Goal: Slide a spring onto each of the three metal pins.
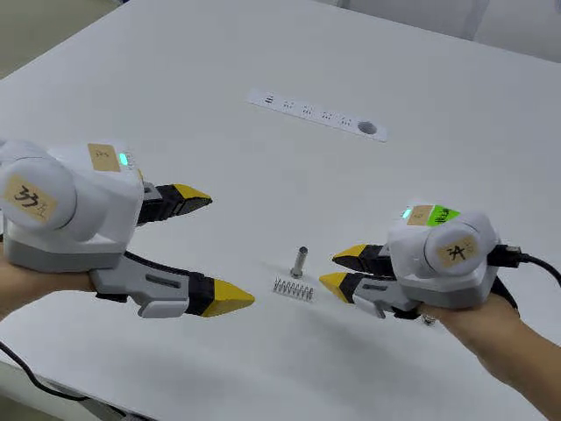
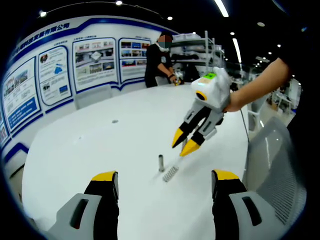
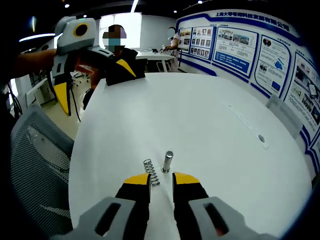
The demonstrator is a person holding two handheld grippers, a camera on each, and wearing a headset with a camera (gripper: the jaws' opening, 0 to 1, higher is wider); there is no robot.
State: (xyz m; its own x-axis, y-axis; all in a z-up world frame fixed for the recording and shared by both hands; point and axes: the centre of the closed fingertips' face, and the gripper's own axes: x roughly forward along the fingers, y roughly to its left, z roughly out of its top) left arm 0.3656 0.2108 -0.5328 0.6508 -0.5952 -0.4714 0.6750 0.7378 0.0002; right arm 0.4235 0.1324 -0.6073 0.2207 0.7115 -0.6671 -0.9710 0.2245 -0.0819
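Head view: pin (image 1: 300, 261) standing upright, spring (image 1: 293, 289) lying just beside it, toward the surface's (image 1: 175, 88) near edge.
Left tongs (image 1: 231, 250) gaping wide, empty; right tongs (image 1: 329, 268) hovering near the spring, slightly parted, gripping nothing.

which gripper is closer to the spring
Right. The right gripper has its tips just beside the spring; the left gripper, jaws wide apart, hangs farther off on its other side.

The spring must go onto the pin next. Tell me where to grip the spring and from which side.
Probably pinch the spring across its coils near the end facing the right gripper, coming in low from that side: it lies flat beside the upright metal pin, and this leaves the far end free to thread.
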